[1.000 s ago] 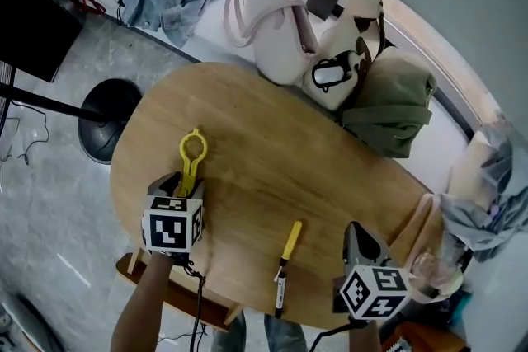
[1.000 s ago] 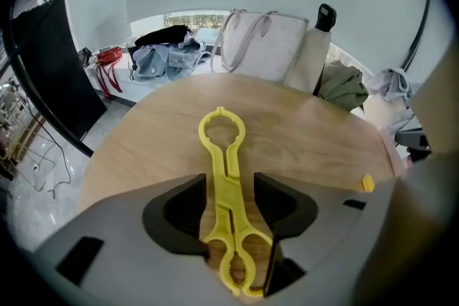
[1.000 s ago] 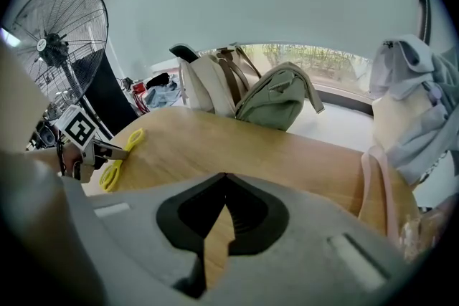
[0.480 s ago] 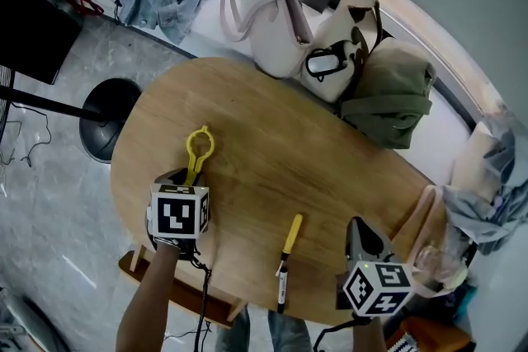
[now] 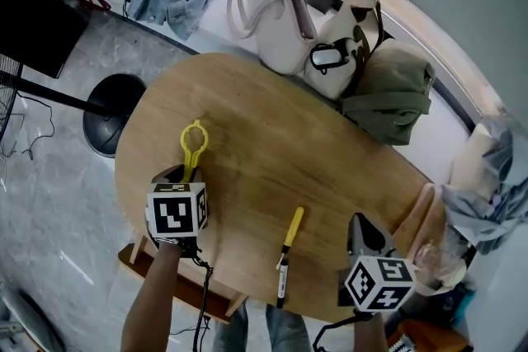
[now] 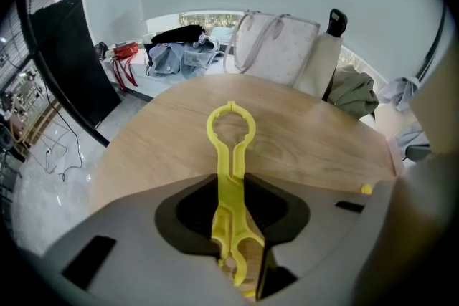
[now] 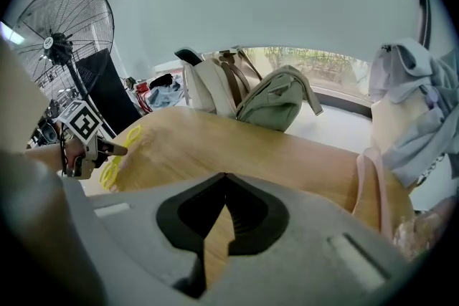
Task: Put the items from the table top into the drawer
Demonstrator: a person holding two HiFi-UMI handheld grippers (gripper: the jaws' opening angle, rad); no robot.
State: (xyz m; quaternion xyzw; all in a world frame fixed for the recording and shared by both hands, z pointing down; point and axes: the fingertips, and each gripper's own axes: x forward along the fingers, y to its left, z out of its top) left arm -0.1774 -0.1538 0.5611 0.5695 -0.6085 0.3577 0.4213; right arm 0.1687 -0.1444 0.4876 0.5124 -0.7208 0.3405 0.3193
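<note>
Currently the left gripper (image 5: 183, 176) points steeply down at the left part of the wooden table (image 5: 272, 128), over the handle end of the yellow ring-headed tool (image 5: 192, 146). Its jaws have just been closing, and the left gripper view shows them about half closed with the tips pinching the tool's (image 6: 231, 154) flat handle. The tool lies flat on the tabletop, ring end pointing away toward the bags. The right gripper (image 5: 360, 228) sits at the near right edge of the table with its jaw tips together and nothing between them (image 7: 226, 179), only wood visible behind. A marker pen with a yellow cap (image 5: 286, 256) lies on the table between the two grippers, touching neither. A pale tote bag (image 5: 272, 12) and a green backpack (image 5: 392, 99) sit beyond the table's far edge.
</note>
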